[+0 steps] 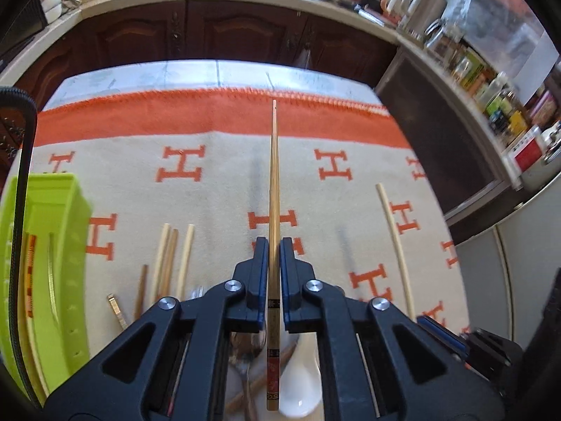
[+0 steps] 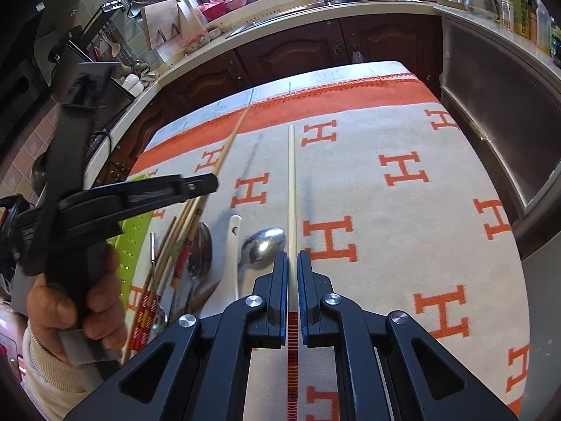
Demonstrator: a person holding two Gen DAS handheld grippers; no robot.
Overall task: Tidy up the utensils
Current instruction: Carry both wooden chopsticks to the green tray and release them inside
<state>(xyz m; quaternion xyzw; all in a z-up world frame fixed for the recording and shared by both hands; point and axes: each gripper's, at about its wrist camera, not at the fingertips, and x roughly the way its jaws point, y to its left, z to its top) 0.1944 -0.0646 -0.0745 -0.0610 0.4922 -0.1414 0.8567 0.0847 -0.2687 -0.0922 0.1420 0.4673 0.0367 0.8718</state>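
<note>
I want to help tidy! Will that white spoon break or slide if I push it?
The white spoon looks like glazed ceramic, so probably hard, smooth, and chippable if dropped. Lying on the fuzzy blanket, it would likely drag rather than slide freely.

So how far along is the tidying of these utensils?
Early to midway. A few chopsticks already lie in the green tray. In hand: the left gripper holds a bamboo chopstick, the right gripper a white chopstick. Left on the blanket: loose chopsticks, metal spoons and a white spoon.
</note>
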